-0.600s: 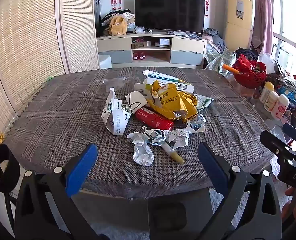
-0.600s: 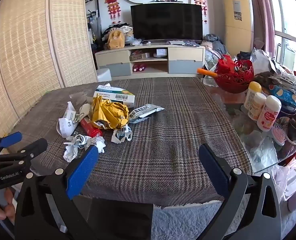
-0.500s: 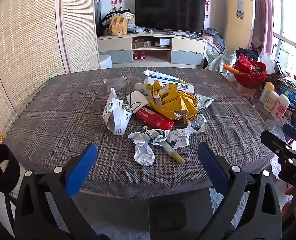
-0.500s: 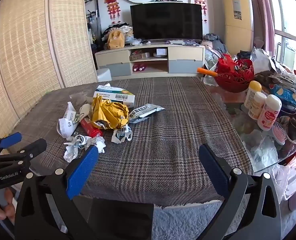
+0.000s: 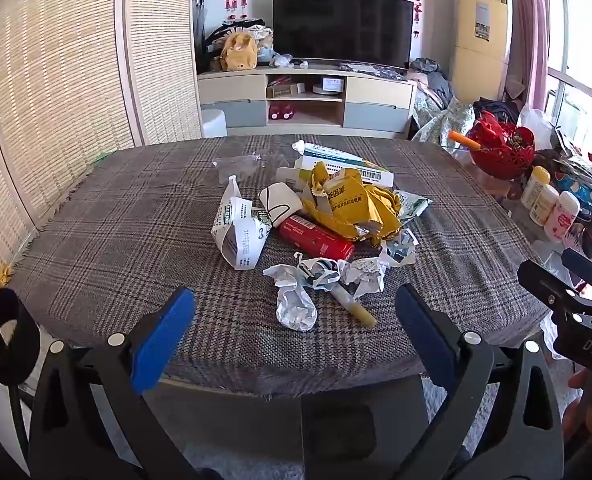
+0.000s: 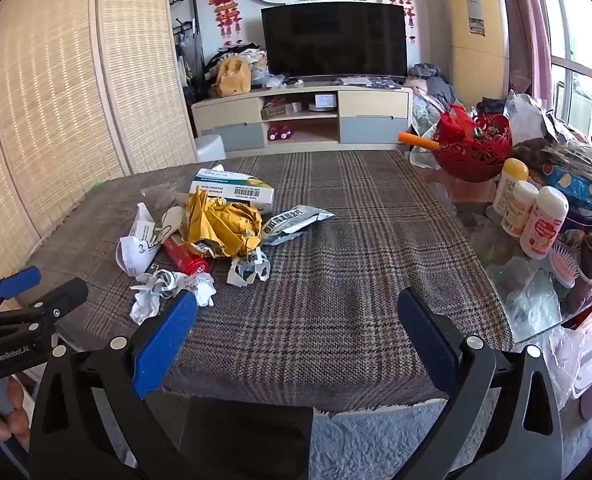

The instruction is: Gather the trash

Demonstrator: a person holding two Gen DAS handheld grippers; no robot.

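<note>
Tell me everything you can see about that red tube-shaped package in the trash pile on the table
The red package is a glossy cylinder-like pack, seemingly plastic or foil, with a white barcode label near one end and small print along its side. It lies flat on the plaid tablecloth, angled diagonally. Its far end is tucked under the crumpled yellow bag; the white torn carton lies on its left. Crumpled white paper lies just in front of its near end. In the right wrist view its rounded end faces the camera. Neither gripper touches it.
</note>
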